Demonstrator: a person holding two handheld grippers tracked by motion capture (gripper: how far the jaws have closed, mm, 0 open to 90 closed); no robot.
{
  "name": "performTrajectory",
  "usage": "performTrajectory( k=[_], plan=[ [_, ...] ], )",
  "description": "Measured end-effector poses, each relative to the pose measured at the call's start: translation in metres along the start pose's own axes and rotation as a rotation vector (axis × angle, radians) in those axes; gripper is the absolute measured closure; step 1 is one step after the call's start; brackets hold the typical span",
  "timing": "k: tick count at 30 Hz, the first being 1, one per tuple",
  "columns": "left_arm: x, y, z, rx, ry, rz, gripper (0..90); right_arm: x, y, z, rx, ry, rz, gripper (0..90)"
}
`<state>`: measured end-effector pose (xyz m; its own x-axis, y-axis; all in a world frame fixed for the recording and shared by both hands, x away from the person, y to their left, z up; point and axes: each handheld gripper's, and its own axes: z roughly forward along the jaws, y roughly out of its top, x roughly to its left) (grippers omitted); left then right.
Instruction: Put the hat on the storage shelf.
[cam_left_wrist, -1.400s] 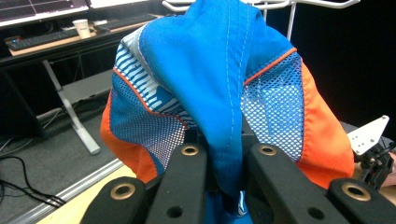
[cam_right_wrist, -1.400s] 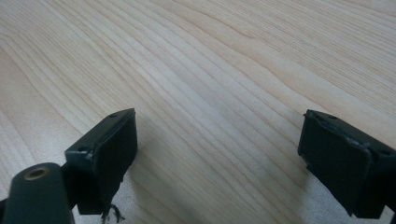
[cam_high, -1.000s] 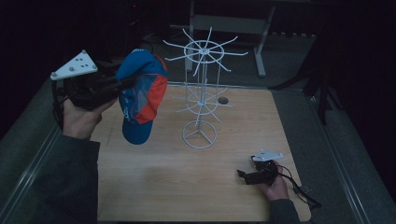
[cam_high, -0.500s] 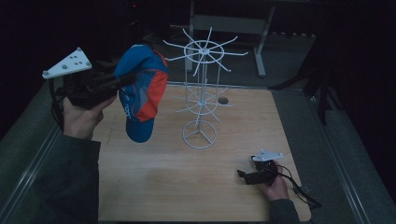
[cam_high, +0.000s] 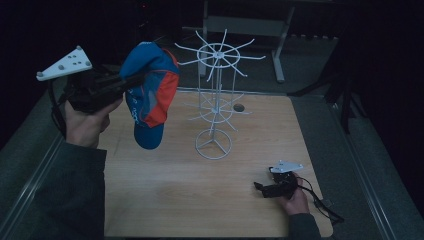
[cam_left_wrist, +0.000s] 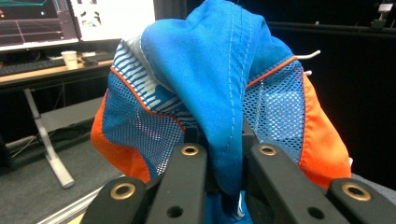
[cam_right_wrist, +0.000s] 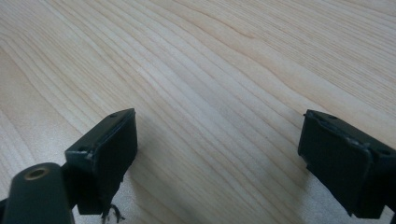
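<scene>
The left gripper (cam_high: 131, 80) is held up above the far left part of the wooden table (cam_high: 165, 200), its grey three-cornered plate on top and the person's left hand (cam_high: 86, 122) wrapped around its body from below. Its jaws are pinched onto a baseball cap (cam_high: 150, 95), blue with orange side panels and pale mesh. In the left gripper view the blue fabric of the cap (cam_left_wrist: 219, 88) is bunched into a fold that runs down between the two black jaws, which press in on it from both sides. The cap hangs clear of the table, crown up and brim pointing down toward the wood.

Just right of the cap stands a white wire display rack (cam_high: 215, 100), upright on a ring base near the middle of the table, with thin spokes fanning out from its top wheel and a second tier lower down. The cap is near the rack's left spokes; whether it touches them cannot be told.

The right gripper (cam_high: 262, 187) rests low at the near right of the table, held in the person's right hand (cam_high: 295, 202), with its cable trailing off to the right. In the right gripper view its jaws stand spread wide over bare wood grain (cam_right_wrist: 224, 70), with nothing between them.
</scene>
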<state>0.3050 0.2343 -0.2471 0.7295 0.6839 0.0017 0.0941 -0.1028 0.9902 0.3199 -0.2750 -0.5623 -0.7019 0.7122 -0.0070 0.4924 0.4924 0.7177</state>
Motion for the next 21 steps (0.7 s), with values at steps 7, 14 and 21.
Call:
performTrajectory(
  k=[7, 14, 21],
  plan=[
    [-0.006, -0.001, 0.011, 0.031, -0.023, 0.016, 88.4, 0.0, 0.0, 0.0, 0.0, 0.0, 0.0, 11.6],
    [-0.011, -0.011, 0.033, 0.119, -0.014, 0.047, 87.3, 0.0, 0.0, 0.0, 0.0, 0.0, 0.0, 11.7],
    [-0.014, -0.023, 0.045, 0.206, 0.012, 0.074, 71.5, 0.0, 0.0, 0.0, 0.001, 0.0, -0.002, 11.6]
  ],
)
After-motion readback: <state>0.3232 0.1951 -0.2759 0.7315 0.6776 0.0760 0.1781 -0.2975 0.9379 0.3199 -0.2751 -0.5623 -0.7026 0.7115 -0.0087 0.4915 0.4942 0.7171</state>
